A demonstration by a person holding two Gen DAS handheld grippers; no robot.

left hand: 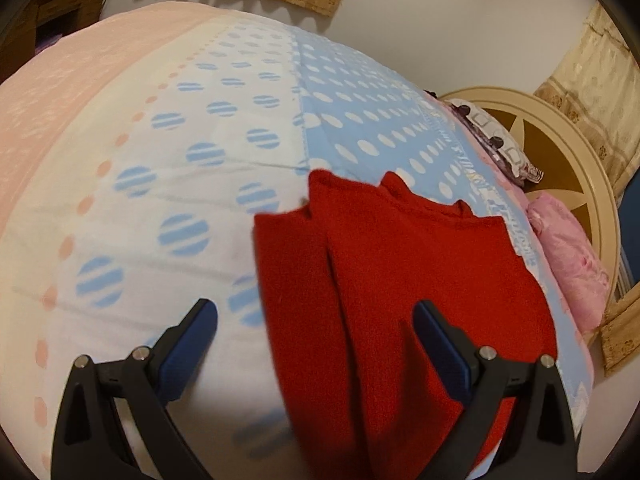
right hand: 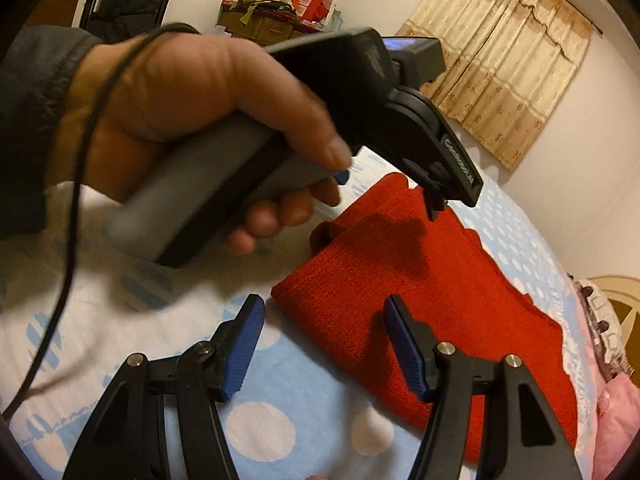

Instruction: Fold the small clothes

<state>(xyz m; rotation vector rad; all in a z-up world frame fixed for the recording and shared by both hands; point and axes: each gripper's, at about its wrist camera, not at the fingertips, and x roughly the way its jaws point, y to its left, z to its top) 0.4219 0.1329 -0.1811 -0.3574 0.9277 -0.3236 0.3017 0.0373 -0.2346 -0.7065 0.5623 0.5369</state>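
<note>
Both grippers are hovering over the folded red knit garment [left hand: 400, 264] lying on the polka-dot bedspread [left hand: 200, 128]; left gripper [left hand: 316, 312] and right gripper [right hand: 324, 308] fingers are standing apart, holding nothing.

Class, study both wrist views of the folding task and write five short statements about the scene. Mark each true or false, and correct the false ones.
1. The red garment lies on a dotted bedspread. True.
2. The left tool is clamped on the garment. False: its jaws stand open, holding nothing.
3. The right tool is open. True.
4. The garment is blue. False: it is red.
5. In the right wrist view a hand grips the other tool's handle. True.
</note>
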